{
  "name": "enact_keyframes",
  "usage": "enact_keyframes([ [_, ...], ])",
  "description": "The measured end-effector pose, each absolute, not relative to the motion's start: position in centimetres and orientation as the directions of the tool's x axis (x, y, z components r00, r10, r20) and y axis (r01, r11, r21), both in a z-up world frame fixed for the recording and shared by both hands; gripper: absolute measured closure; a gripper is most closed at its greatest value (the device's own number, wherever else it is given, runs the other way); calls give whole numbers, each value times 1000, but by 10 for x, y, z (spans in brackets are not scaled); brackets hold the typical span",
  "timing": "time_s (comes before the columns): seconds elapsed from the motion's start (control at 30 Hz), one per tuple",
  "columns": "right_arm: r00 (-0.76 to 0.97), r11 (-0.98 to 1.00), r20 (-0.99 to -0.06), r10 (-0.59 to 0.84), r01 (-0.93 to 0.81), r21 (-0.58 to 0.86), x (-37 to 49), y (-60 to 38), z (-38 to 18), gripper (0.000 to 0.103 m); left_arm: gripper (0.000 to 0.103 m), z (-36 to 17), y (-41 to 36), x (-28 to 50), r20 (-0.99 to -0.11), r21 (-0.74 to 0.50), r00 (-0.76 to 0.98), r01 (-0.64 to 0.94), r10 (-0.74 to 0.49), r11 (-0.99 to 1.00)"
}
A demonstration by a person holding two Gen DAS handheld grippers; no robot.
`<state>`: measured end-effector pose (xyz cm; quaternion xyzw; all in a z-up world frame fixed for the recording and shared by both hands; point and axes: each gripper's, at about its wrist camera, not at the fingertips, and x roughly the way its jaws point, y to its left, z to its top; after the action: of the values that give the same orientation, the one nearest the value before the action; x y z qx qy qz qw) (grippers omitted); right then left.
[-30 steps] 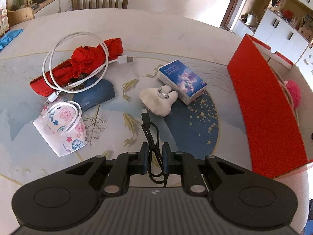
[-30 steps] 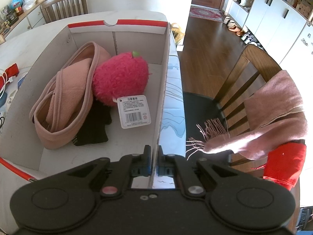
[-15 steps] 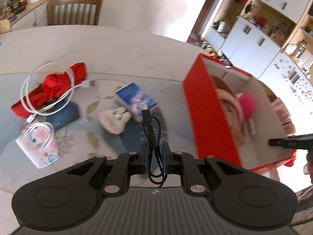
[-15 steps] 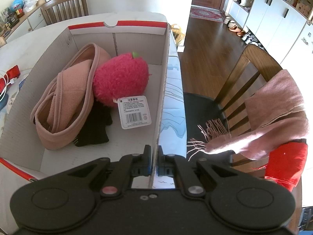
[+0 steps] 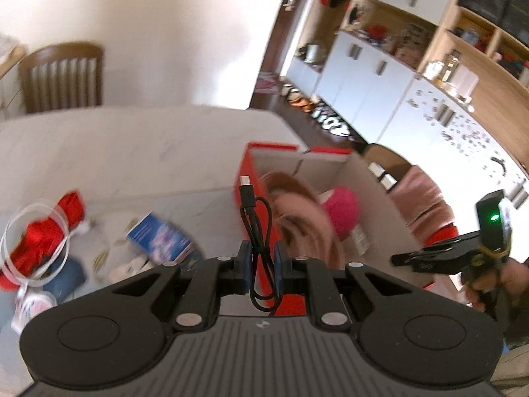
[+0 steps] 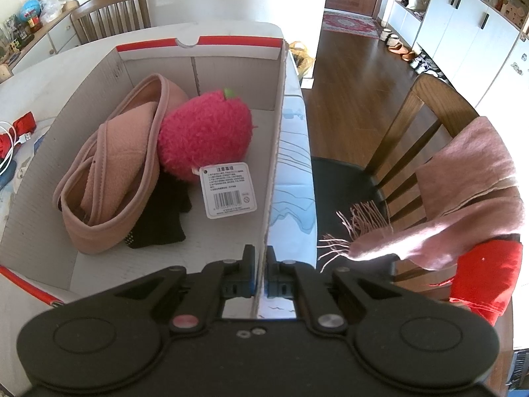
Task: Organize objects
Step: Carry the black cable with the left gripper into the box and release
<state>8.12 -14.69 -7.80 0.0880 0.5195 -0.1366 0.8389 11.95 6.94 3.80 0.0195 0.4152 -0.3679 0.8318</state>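
While the left claw (image 5: 261, 273) grips a coiled black cable (image 5: 256, 231) between its pads, plug end standing up ahead of the fingers, the left view looks across the worktop (image 5: 132, 152) toward the red box (image 5: 246, 182) at the worktop's right edge. That pinch sits low on the bundle, so the loops stay gathered rather than trailing. Inside the box a pink band (image 5: 297, 205) and a pink plush (image 5: 340, 211) show, blurred. On the worktop's left side lie a red cloth (image 5: 43, 231) ringed by a white cable (image 5: 20, 248), and a blue packet (image 5: 158, 240); these look not yet sorted. At the far right the right claw (image 5: 401, 259) reaches in to the box's edge.

Over to the right view: the right claw (image 6: 260, 266) is clamped thin on the box wall (image 6: 276, 152), one pad inside, one outside, apparently steadying the box so it stays put for a drop. Within, the band (image 6: 112, 172) lies beside the plush (image 6: 205, 135), its tag (image 6: 229, 190) hanging forward, over a black item (image 6: 158, 218). Bare floor at the box's near side looks like the spot for the cable.
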Motion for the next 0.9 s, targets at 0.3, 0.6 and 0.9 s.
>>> enact_keyframes([
  [0.3, 430, 947, -894, -129, 320, 17, 81, -149, -79, 99, 90, 78, 8, 117, -643, -271, 316, 758, -698, 593],
  [0.6, 434, 950, -893, -120, 313, 25, 81, -152, -80, 98, 90, 48, -56, 104, -700, -261, 182, 834, -690, 485],
  [0.9, 437, 950, -892, -113, 311, 32, 81, -153, -80, 98, 90, -6, -90, 92, -801, -218, 88, 878, -592, 426],
])
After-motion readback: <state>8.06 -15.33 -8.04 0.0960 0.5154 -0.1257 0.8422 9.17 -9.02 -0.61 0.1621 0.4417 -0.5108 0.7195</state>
